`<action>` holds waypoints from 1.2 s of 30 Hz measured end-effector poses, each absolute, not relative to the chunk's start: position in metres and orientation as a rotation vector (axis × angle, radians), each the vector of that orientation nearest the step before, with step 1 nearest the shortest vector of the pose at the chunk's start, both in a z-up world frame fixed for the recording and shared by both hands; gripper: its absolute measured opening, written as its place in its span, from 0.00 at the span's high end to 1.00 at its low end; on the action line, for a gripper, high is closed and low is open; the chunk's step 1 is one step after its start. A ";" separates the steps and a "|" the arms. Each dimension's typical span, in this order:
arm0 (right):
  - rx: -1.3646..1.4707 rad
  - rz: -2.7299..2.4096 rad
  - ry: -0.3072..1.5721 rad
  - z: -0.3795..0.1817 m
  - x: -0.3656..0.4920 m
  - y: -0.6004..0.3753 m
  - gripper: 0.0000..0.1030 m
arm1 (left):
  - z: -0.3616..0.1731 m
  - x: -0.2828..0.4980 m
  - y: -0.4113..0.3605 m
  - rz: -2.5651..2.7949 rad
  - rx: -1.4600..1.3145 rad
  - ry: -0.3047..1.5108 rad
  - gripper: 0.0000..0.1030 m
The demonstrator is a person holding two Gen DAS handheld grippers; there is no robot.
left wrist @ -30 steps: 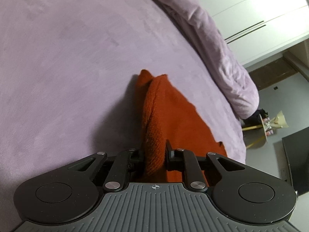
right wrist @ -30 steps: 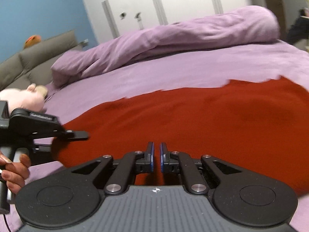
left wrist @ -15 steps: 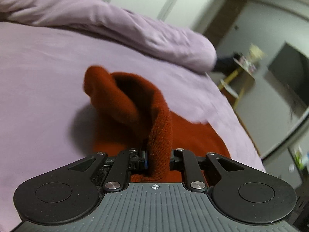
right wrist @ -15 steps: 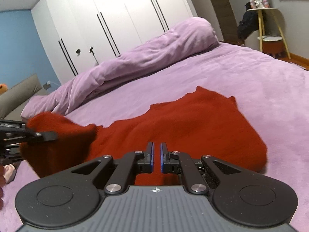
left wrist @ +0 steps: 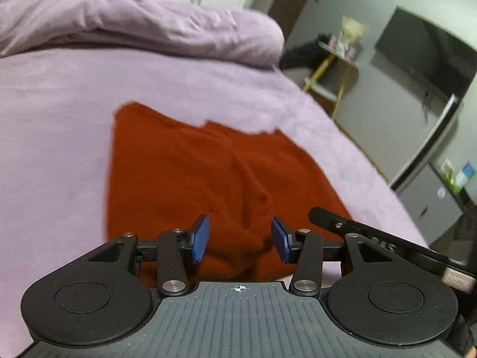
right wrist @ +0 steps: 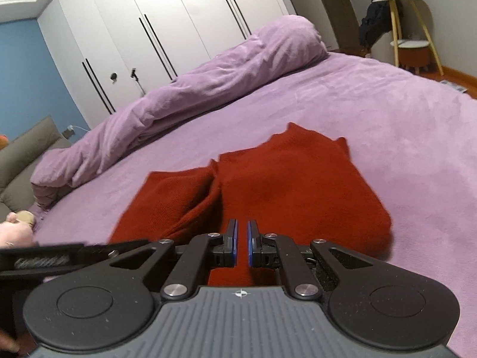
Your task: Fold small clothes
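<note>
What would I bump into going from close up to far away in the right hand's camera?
right gripper → red sweater → purple bed cover → rolled purple duvet → white wardrobe

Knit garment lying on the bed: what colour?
Rust red knit garment, plain with no pattern; it shows best in the right wrist view.

Plenty of open bed (right wrist: 387,113) to the right of the red sweater (right wrist: 298,185) and beyond it. Rolled duvet (right wrist: 208,89) blocks the whole far-left side. Near left is tight: the left tool (right wrist: 98,249) sits right beside the right tool (right wrist: 241,246).
</note>
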State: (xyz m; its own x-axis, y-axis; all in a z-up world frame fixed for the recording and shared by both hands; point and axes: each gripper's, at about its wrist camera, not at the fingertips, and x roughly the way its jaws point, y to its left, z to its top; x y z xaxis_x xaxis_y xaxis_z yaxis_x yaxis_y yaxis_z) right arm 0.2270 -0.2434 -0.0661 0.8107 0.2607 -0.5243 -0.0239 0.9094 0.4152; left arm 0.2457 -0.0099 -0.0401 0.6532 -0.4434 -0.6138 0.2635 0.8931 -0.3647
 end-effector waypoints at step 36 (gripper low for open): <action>0.514 0.382 0.807 -0.081 0.302 -0.184 0.90 | -0.061 0.227 0.044 -0.113 -0.272 0.801 0.49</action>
State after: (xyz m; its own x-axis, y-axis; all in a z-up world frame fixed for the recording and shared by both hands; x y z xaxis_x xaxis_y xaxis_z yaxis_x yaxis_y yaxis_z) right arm 0.3021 -0.1843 -0.0808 0.6354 0.5075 -0.5819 -0.1284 0.8126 0.5685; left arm 0.2271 0.0437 -0.0606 0.6923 -0.2024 -0.6926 -0.0024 0.9592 -0.2827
